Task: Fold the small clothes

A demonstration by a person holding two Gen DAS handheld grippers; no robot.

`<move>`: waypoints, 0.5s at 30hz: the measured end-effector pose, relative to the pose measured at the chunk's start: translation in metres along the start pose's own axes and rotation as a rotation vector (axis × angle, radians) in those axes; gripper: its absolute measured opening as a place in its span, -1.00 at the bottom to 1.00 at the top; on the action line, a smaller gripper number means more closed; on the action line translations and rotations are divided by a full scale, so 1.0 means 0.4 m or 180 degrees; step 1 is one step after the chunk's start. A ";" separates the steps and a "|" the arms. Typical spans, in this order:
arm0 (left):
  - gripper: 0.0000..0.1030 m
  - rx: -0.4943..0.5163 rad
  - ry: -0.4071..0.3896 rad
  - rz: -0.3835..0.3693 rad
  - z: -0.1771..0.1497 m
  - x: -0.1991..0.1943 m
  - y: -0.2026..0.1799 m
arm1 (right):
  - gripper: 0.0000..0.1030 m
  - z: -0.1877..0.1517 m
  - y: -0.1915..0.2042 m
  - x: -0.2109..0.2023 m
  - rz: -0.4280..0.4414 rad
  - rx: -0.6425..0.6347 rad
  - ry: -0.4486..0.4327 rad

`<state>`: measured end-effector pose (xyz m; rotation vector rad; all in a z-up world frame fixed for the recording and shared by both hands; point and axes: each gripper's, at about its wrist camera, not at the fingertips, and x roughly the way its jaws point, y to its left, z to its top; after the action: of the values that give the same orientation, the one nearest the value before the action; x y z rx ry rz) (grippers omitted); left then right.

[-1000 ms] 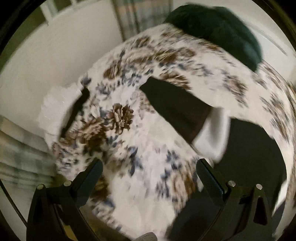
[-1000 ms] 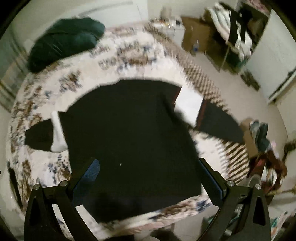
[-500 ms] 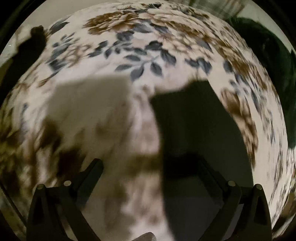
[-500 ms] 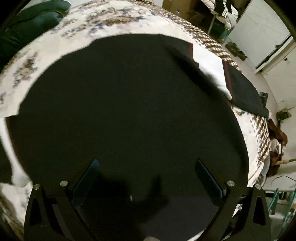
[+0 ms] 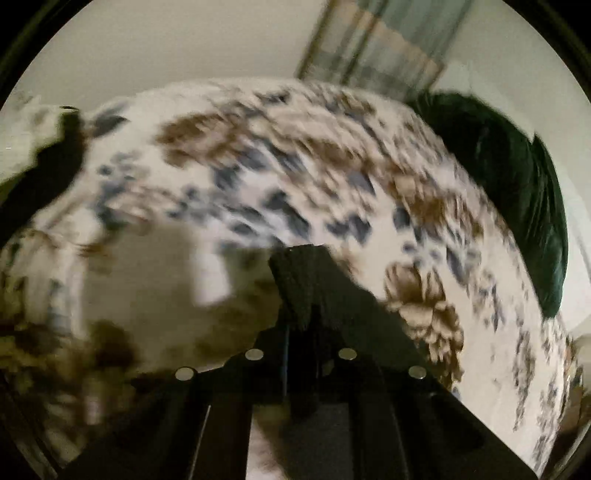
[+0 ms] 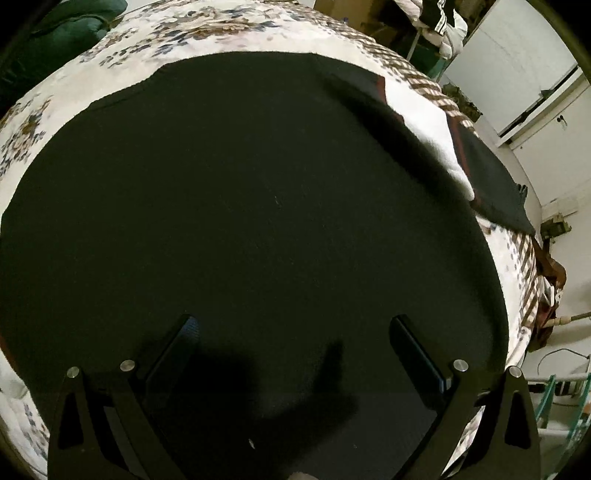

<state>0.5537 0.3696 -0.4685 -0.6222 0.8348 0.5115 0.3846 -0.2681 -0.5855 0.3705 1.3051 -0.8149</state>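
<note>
1. Floral bedding, white with brown and blue flowers, covers the bed that fills both views; in the left wrist view the same bedding is blurred by motion.
2. At the far side of the bed lies a dark green bundle, seen also in the top left corner of the right wrist view. Behind the bed, a pale wall and a plaid curtain show in the left wrist view.
3. On the right of the right wrist view stand white cupboards and a rack with piled clothes.
4. A black garment lies spread flat on the bedding and takes nearly the whole right wrist view. It is plain dark fabric, smooth, without visible folds in the body.
5. One sleeve runs away to the upper right, toward the bed edge. It carries a broad white band with dark red edges.
6. The right gripper hangs low over the near part of the garment body. Its two fingers stand wide apart and nothing is between them.
7. The left gripper has its fingers brought together on a black cuff end of the garment. This piece rises from the fingers and points away from the camera, above the bedding.
</note>
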 end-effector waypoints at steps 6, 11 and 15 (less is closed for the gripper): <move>-0.86 -0.0452 0.0098 0.0253 0.024 -0.017 0.195 | 1.00 0.018 -0.005 -0.049 -0.0033 -0.0029 -0.0091; -0.75 -0.0861 0.0455 -0.0090 -0.023 0.081 0.291 | 1.00 0.033 0.013 -0.059 -0.0030 -0.0122 -0.0151; -0.30 -0.1184 0.0524 -0.0543 -0.050 0.122 0.325 | 1.00 0.030 0.027 -0.049 -0.0038 -0.0156 -0.0179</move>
<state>0.4885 0.4567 -0.5574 -1.0801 0.8385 0.4672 0.4001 -0.2623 -0.5658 0.2993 1.2735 -0.7965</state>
